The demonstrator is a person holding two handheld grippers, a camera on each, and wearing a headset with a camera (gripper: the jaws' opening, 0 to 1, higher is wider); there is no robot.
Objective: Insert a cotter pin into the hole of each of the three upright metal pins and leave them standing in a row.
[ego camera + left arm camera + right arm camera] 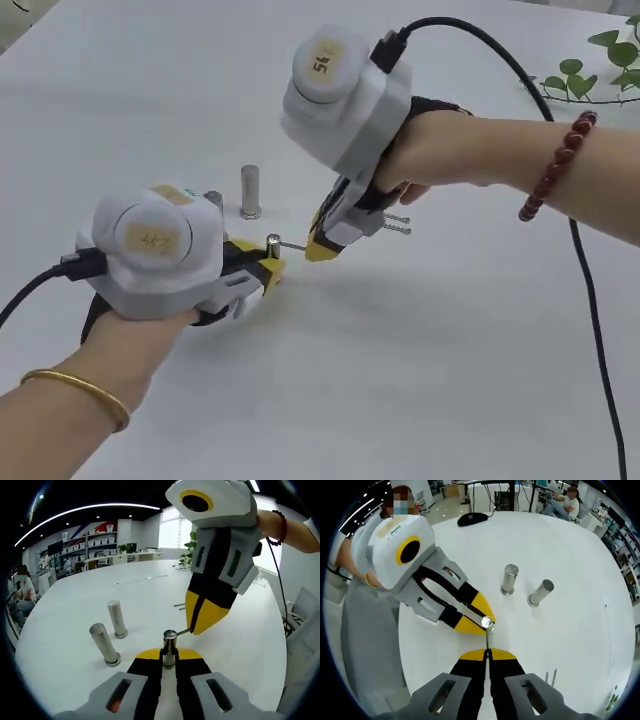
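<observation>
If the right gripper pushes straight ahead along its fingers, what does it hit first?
The metal pin clamped in the left gripper. The cotter pin held by the right gripper points at its top and looks close to touching, though depth is unclear.

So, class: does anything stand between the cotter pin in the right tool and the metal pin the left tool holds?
Nothing visible does. The cotter pin reaches straight to the top of the held metal pin; the two other metal pins stand apart behind it.
</observation>
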